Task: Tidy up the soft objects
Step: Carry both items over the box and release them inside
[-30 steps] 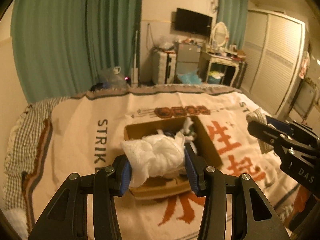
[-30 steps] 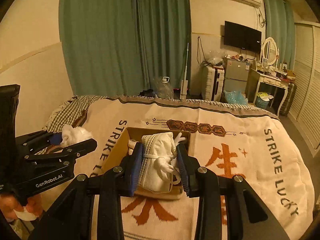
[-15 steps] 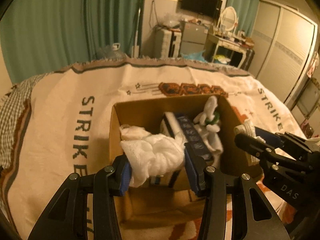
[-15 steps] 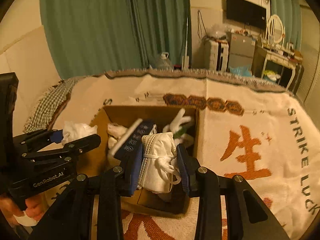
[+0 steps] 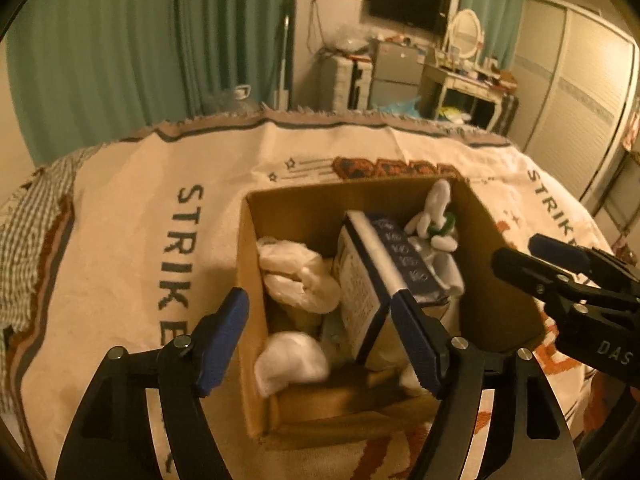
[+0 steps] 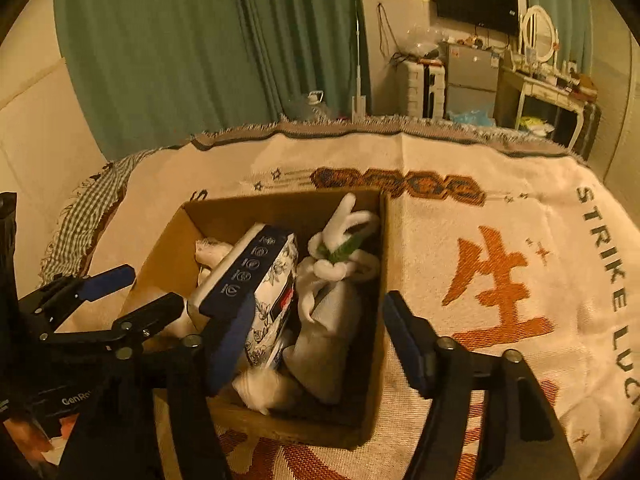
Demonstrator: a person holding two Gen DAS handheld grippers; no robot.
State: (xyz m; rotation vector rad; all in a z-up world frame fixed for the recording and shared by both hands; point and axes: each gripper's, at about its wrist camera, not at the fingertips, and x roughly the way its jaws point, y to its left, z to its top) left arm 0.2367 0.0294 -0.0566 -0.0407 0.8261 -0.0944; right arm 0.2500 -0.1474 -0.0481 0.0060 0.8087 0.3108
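Grippers both spread and empty now: left gripper (image 5: 320,340) has just dropped its white cloth (image 5: 290,364) into the box (image 5: 246,280), right gripper (image 6: 316,344) its pouch (image 6: 324,336). Both items stowed. Box walls sit close beside the fingertips; blanket (image 6: 500,208) around offers open room to withdraw.

Straight ahead of the claw, beyond the far edge of the bed, long teal curtains (image 5: 152,52) hang from ceiling to floor. Up and to the right of it a black flat-screen television (image 6: 476,2) sits on the cream wall, above a grey cabinet (image 6: 472,76). Further right stands a white dressing table (image 5: 468,84) carrying an oval white-framed mirror (image 5: 466,34). A clear plastic water jug (image 5: 232,100) rests on the floor at the curtain's foot. At far right runs a pale sliding-door wardrobe (image 5: 576,92).
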